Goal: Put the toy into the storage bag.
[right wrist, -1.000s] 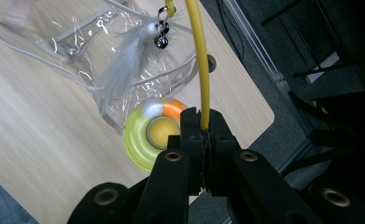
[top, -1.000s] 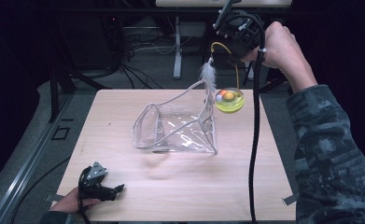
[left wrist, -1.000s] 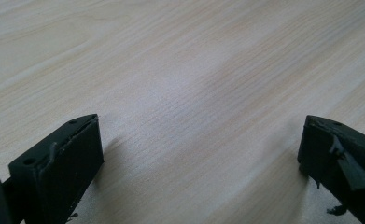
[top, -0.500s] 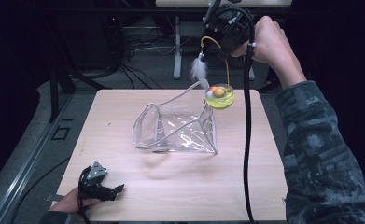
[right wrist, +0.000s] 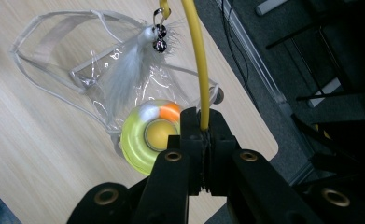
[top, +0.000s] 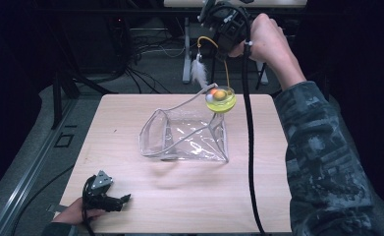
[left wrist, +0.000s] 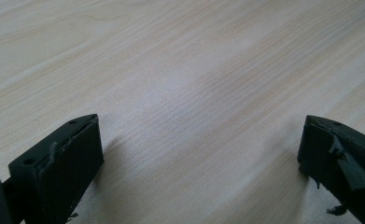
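Note:
A cat toy hangs from my right gripper (top: 218,35), raised above the table's far edge. The jaws are shut on its yellow wire (right wrist: 196,60), seen in the right gripper view with the gripper (right wrist: 202,123) closed around it. A white feather (top: 198,71) and small bells dangle from the wire's curled end. The toy's round yellow-green base (top: 221,101), holding an orange ball, hovers over the far right corner of a clear plastic pouch (top: 184,137) that stands open on the table. My left gripper (top: 123,199) rests open at the near left corner, with bare wood between its jaws (left wrist: 201,149).
The light wooden table (top: 130,113) has free surface left of and in front of the pouch. Cables and metal furniture legs (top: 186,54) lie on the dark floor beyond the far edge. The right gripper's black cable (top: 251,147) hangs across the table's right side.
My right gripper has moved left and farther away with the toy, bringing the yellow-green base from beside the pouch to over its far right corner. The left gripper has stayed still.

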The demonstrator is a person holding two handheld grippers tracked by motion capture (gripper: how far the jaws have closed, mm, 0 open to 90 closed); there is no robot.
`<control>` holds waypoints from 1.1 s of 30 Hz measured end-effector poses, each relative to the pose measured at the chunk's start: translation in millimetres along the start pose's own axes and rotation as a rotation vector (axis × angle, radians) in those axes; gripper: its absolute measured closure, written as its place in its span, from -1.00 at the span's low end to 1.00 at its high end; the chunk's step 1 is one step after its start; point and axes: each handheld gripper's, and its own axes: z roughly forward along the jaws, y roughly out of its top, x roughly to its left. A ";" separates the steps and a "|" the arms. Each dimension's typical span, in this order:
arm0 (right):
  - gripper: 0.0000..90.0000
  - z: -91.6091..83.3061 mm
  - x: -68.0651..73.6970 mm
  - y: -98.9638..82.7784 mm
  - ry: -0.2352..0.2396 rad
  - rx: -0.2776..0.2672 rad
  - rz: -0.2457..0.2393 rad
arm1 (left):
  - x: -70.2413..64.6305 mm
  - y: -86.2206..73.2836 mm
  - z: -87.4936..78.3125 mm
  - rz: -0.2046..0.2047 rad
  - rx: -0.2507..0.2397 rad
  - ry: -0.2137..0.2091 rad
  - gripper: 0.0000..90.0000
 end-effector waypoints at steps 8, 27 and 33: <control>0.97 7.8 11.5 14.1 0.011 -0.016 -0.019 | 0.0 0.0 0.1 -0.001 -0.001 0.000 -1.00; 0.97 34.7 34.6 37.1 0.046 -0.026 -0.058 | 0.0 0.0 0.0 0.000 0.000 0.000 -1.00; 0.97 48.1 38.9 37.9 0.055 -0.028 -0.063 | 0.0 0.0 0.0 0.000 0.000 0.000 -1.00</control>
